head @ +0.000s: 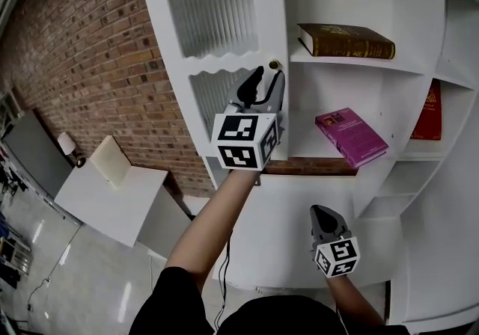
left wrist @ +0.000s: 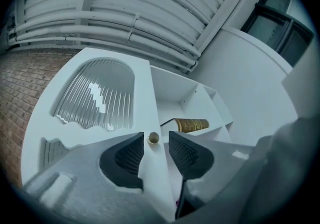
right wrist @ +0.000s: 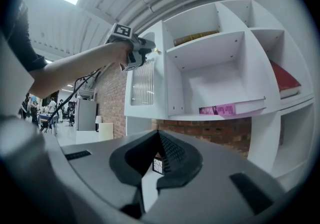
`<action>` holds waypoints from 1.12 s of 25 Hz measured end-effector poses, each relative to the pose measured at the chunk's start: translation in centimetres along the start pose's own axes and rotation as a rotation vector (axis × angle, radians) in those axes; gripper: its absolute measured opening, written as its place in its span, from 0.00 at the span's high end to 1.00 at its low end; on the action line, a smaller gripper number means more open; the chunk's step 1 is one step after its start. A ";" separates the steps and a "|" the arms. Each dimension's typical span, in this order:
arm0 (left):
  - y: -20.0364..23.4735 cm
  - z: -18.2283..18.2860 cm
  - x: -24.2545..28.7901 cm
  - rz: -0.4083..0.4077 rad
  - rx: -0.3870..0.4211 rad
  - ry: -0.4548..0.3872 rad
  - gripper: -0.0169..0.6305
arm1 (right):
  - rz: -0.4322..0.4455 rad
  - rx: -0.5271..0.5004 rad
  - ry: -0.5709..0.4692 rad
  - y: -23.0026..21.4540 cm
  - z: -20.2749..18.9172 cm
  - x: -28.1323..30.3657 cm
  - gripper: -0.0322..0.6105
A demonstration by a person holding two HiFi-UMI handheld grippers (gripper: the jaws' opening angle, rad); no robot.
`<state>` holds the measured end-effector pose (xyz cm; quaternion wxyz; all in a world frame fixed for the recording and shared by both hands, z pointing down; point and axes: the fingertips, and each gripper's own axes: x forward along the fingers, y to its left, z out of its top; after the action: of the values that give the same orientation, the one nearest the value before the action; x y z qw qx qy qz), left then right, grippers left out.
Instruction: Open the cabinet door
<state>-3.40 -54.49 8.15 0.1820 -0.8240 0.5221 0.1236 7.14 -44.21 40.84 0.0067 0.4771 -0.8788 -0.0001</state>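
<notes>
The white cabinet door (head: 271, 19) is in the upper middle of the head view. It has wavy glass with a round top. A small gold knob (head: 274, 65) sits on its right edge. The left gripper (head: 268, 75) is held up high at that knob. In the left gripper view its jaws are spread apart. The knob sits in the gap between them, and the pads do not squeeze it. The thick edge of the door also runs down between the two jaws. It is hard to tell how far the door is open.

The right gripper (head: 322, 214) is lower down, in the lower right part of the head view. Its jaws are pressed together and hold nothing.

To the right of the door are open white shelves (head: 359, 64). A brown book (head: 346, 40) lies flat on the top shelf. A pink book (head: 352, 137) lies on the shelf below it. A red book (head: 429, 113) stands at the far right. A brick wall (head: 82, 49) is on the left side.
</notes>
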 end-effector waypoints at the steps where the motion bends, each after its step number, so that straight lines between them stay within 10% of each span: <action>1: 0.1 0.1 0.4 0.012 0.009 0.002 0.74 | 0.004 -0.001 0.004 0.0 -0.2 0.0 0.96; 12: 0.7 -0.9 3.1 0.100 0.097 0.031 0.80 | 0.017 0.002 0.014 -1.4 0.0 -1.4 0.96; 22: 0.5 -0.4 2.1 0.078 0.005 0.034 0.84 | 0.058 0.046 -0.007 -3.3 0.5 0.3 0.95; 28: 0.3 -0.1 1.7 0.089 0.007 0.014 0.84 | 0.131 0.141 0.033 -3.1 0.3 4.2 0.78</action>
<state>-2.96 -56.11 7.54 0.1754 -0.8003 0.5598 0.1240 7.45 -49.45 40.54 -0.0125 0.4177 -0.9058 0.0701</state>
